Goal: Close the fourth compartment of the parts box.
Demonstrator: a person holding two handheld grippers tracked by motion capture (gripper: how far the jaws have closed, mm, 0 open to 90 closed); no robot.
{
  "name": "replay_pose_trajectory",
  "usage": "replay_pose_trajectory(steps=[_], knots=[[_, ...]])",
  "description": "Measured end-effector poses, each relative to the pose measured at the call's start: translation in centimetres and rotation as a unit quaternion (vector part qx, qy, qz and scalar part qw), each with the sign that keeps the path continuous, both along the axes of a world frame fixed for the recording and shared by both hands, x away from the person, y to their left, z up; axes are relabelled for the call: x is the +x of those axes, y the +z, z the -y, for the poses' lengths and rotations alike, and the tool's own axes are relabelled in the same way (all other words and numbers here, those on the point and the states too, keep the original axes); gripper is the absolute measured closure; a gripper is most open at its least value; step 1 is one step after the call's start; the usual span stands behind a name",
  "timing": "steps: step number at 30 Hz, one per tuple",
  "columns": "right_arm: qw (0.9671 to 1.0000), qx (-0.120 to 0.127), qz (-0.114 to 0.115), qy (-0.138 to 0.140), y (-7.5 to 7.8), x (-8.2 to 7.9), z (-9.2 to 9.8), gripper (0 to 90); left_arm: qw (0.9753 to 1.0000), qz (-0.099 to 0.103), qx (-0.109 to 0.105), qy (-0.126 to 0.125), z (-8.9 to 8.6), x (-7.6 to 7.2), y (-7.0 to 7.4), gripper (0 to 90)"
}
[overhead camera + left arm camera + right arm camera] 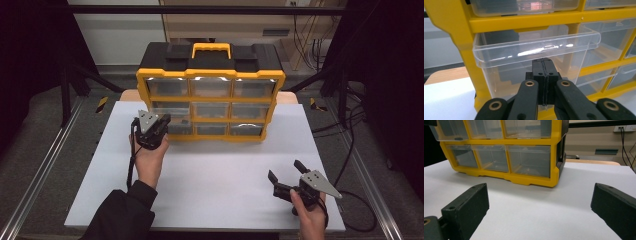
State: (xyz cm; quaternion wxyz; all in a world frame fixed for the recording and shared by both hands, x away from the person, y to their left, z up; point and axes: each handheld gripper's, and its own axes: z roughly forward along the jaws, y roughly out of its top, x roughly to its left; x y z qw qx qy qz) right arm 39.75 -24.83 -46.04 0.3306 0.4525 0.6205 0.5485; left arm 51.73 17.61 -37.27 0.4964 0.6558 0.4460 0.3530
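One white table (pixel 210 190) carries everything, and on its far half stands one yellow-framed organizer (pixel 210 92) with a black top and one yellow carry handle (pixel 211 49). Nine clear drawers fill its front, three rows of three, as the high view counts them. One of them, the drawer (pixel 534 50) in the left column's middle row, stands pulled out a little from the frame; its clear lip juts forward past the yellow rails in the left gripper view. Whether anything lies inside it is hard to say through the glare on the plastic.

Two grippers work here, one in each hand. The left gripper (pixel 159 125) sits at the organizer's lower left corner, right up against that drawer's front. In its own view the left gripper's two black jaws are pressed flat together just under the drawer's lip, touching or nearly touching the clear front wall, with nothing pinched between them.

The right gripper (pixel 286 176) rests low over the table near the person's edge, well apart from the organizer, with its two jaws spread wide and bare white table between them.
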Motion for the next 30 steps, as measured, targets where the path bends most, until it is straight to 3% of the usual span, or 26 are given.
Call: replay_pose_trajectory(steps=[30], knots=[[1.0, 0.004, -0.001, -0.001, -0.06, 0.09, 0.05, 2.0, 1.0, 0.006, 0.0, 0.001, 0.12, 0.85, -0.09, 90.0]])
